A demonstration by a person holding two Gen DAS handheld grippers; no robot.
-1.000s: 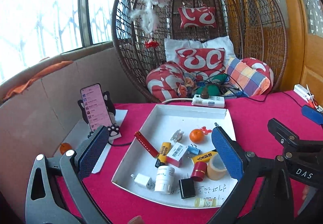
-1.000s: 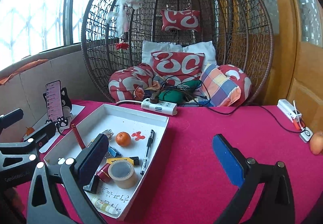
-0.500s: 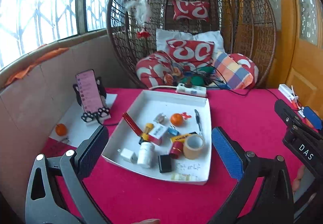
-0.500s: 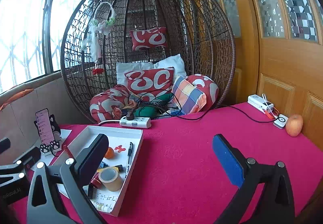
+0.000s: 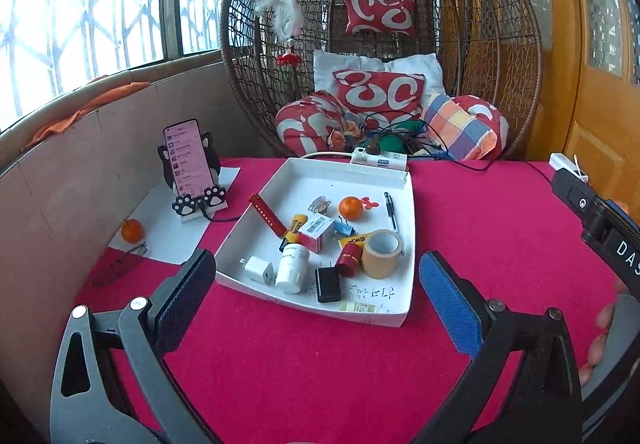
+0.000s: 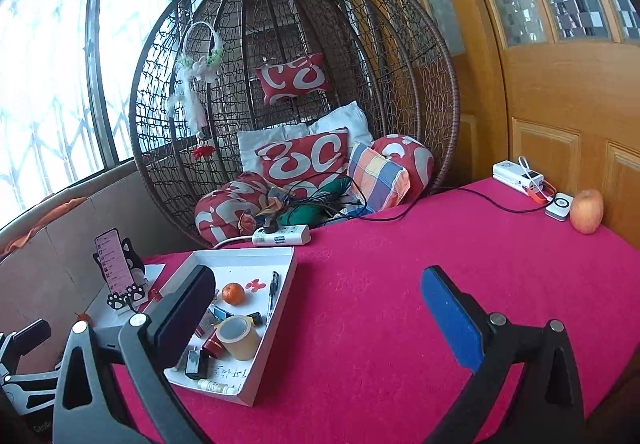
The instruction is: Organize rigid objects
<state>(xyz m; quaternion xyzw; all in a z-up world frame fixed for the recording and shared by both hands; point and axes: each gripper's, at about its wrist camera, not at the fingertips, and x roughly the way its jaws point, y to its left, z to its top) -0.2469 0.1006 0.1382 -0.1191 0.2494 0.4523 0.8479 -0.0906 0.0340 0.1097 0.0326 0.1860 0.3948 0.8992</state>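
Here both the left gripper (image 5: 316, 284) and right gripper (image 6: 320, 304) hover empty with fingers spread above the red cloth (image 5: 320, 364), where the white tray (image 5: 408, 236) holds tape (image 5: 382, 254), orange (image 5: 351, 208) and pen (image 5: 391, 212).

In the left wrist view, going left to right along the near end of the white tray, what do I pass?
White charger plug → white pill bottle → black adapter → red cylinder → tape roll.
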